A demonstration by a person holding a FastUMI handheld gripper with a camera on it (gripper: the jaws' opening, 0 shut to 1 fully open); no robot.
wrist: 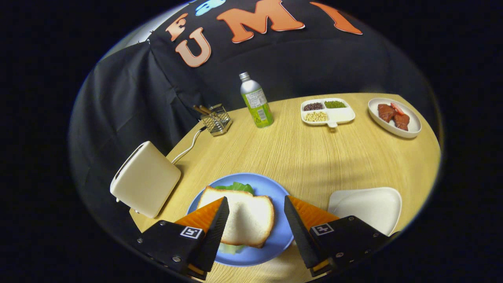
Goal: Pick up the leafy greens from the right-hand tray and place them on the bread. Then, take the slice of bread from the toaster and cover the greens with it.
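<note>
**Gripper view: top slice down on the greens, fingers apart**

Gripper view looks down along the gripper [254, 220], whose two fingers stand spread wide with nothing pressed between them; the tongs are released. In the gap between the fingers lies a slice of bread [245, 218], flat on the blue plate [275, 188]. Leafy greens [237, 187] peek out from under the slice's far edge, and a paler green bit shows under its near edge, so the greens sit sandwiched beneath it. Whether a second slice lies under the greens is hard to say from this angle, though the stack's height suggests one.

Beside the plate, off the left finger, stands the toaster [145, 179], its cord [188, 147] trailing back toward a wire basket [217, 120]. Its slot is turned away, so I cannot tell if it holds any bread. Off the right finger lies a white tray [367, 208], bare, which fits the greens having been taken from it.

Judging by this layout, both steps look done: greens covered, slice resting squarely on the plate. The wide-open fingers straddling the bread suit a clean letting-go, leaving the stack undisturbed.

Further back on the table [306, 153] stand a bottle [256, 101], a divided dish of beans [327, 111] and a plate of red pieces [394, 116], all well apart from the work.
</note>
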